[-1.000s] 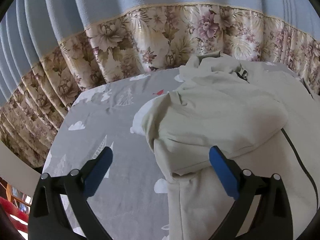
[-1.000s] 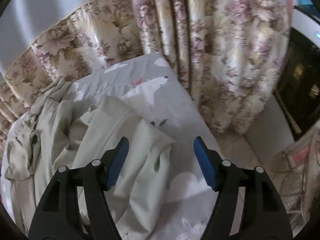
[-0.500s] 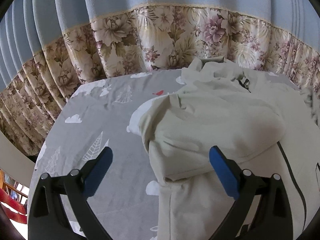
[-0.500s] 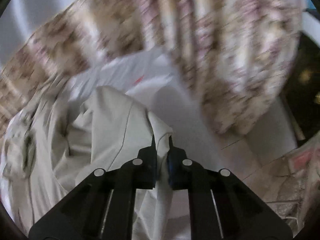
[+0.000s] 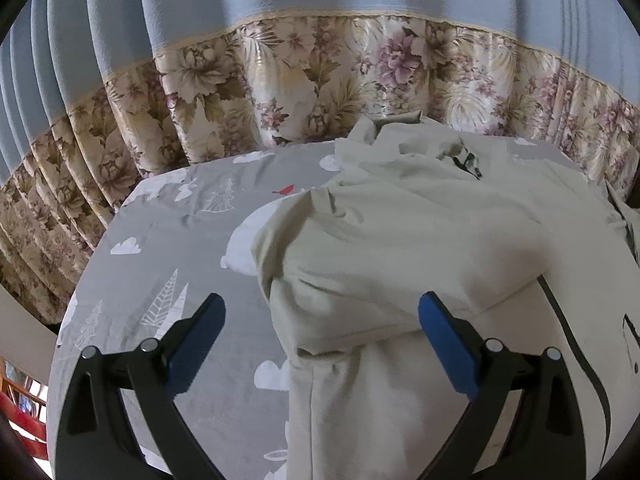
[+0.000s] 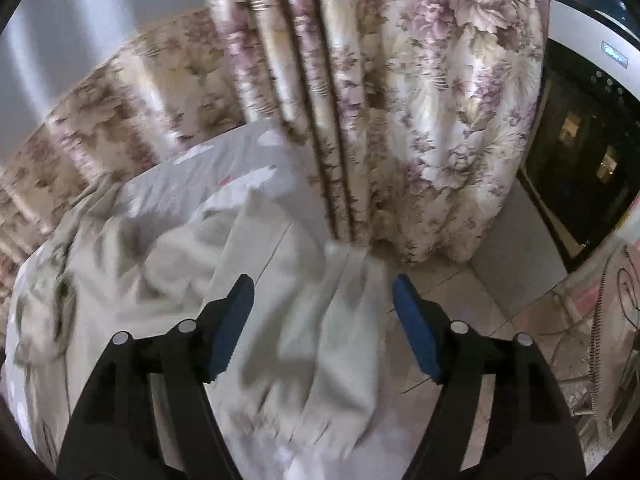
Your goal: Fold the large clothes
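Since a moment ago your right gripper (image 6: 322, 332) let the sleeve (image 6: 340, 340) go, jaws opening over it. Left gripper (image 5: 320, 340) hangs wide, empty, above the cream garment (image 5: 400, 248) on the bed (image 5: 160, 240), probably ready to fold.

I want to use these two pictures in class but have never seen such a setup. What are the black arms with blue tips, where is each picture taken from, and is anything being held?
No robot here: a person holds a two-finger tool in each hand, each carrying a forward-looking camera. One picture looks along the left gripper, the other along the right gripper. A pale garment lies crumpled on a grey printed sheet, with a flowered curtain behind. The left jaws stand open, holding nothing. The right jaws are opening; cloth lies below them, but the blue pads do not press it.
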A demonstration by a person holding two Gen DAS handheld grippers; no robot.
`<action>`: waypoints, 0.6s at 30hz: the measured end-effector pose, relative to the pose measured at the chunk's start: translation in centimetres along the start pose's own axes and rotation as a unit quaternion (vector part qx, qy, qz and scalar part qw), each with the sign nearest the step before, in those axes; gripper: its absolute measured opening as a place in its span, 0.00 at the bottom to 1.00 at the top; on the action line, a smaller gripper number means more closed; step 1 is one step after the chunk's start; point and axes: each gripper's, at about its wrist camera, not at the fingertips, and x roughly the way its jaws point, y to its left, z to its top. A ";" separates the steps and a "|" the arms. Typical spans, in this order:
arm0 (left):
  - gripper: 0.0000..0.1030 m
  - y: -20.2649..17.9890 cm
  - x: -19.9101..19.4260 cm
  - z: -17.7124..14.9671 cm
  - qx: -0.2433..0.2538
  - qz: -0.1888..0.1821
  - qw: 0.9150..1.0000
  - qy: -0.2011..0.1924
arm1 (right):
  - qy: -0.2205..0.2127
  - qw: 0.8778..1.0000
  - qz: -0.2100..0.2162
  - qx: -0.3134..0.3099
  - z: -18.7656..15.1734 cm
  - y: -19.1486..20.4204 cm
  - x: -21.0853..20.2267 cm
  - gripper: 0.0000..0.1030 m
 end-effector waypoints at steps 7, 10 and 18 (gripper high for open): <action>0.95 -0.9 -0.7 -1.1 0.006 -0.020 1.000 0.000 | 0.026 0.995 0.015 -0.090 -5.7 5.9 0.9 0.78; 0.95 -1.3 -0.8 -1.5 0.010 -0.024 1.000 0.003 | 0.031 0.992 -0.023 -0.119 -6.4 7.5 2.4 0.80; 0.95 0.1 -1.1 -2.1 0.000 -0.022 1.000 -0.001 | 0.023 0.995 -0.049 -0.087 -4.2 6.9 1.8 0.12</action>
